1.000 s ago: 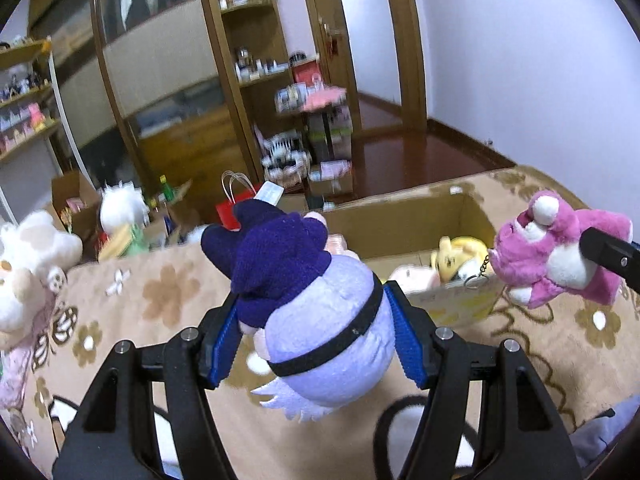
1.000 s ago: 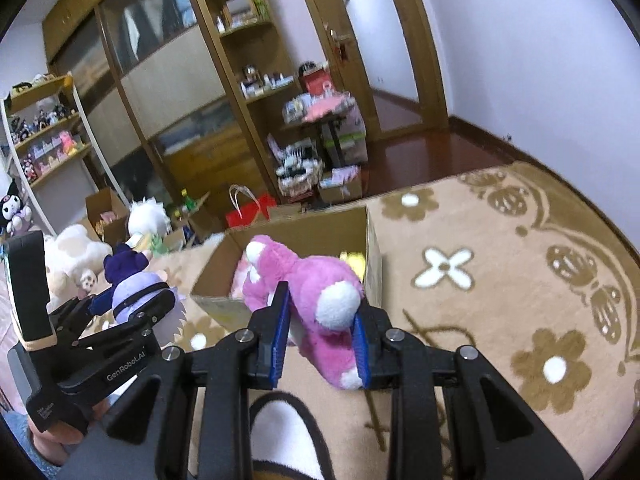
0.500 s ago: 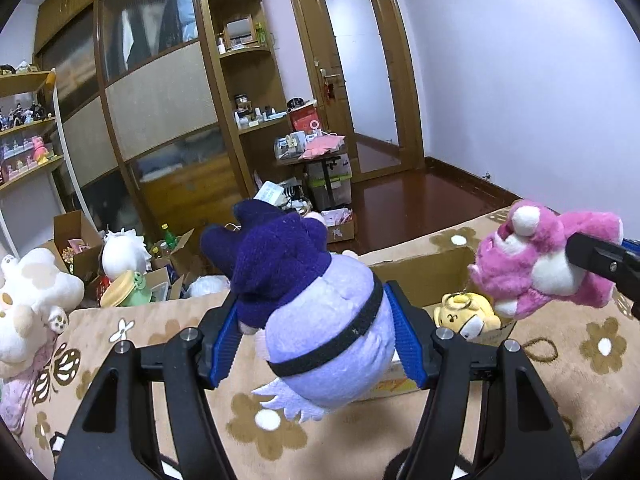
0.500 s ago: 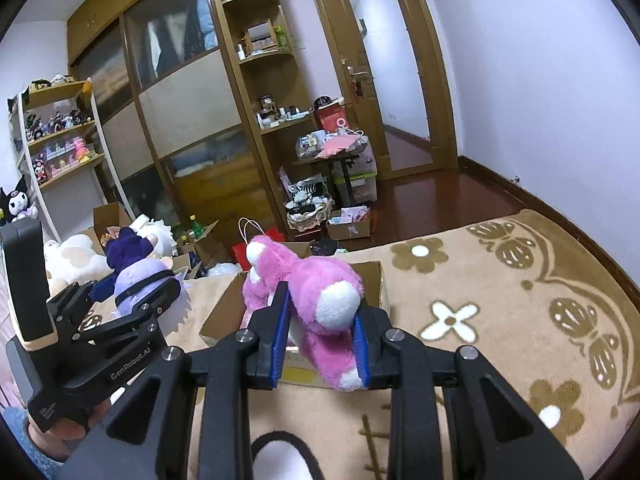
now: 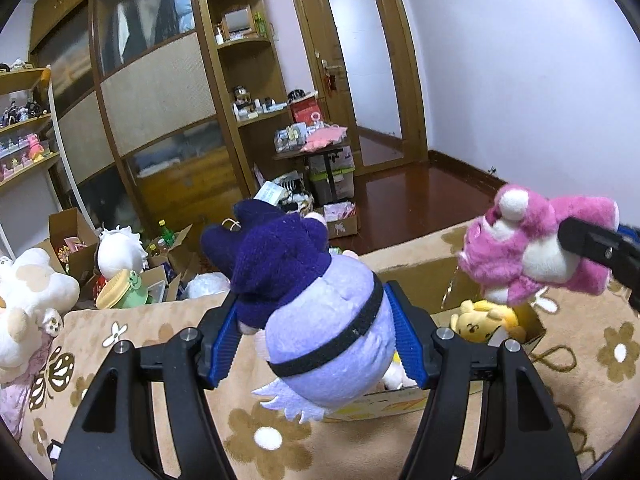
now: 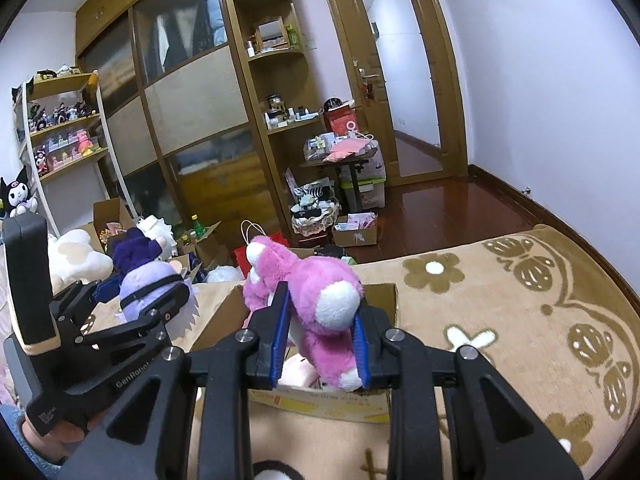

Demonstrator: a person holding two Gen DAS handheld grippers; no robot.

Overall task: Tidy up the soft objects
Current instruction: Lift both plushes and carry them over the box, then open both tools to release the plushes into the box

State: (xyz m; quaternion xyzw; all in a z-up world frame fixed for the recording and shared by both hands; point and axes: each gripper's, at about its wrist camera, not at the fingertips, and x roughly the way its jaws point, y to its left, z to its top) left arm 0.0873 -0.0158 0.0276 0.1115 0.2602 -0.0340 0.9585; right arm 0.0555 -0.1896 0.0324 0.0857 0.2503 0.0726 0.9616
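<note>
My left gripper is shut on a lilac plush with a dark purple hat, held above the near side of a cardboard box. It also shows in the right wrist view. My right gripper is shut on a pink plush bear, held over the box. The bear also shows at the right of the left wrist view. A yellow plush lies in the box.
The box stands on a tan flowered blanket. A large white plush sits at the left. Open boxes with toys and a wardrobe with shelves stand beyond the bed, with dark wood floor toward the door.
Both grippers have risen with their plushes. The box now sits lower in both views and more of the room shows. Both grips are unchanged.
</note>
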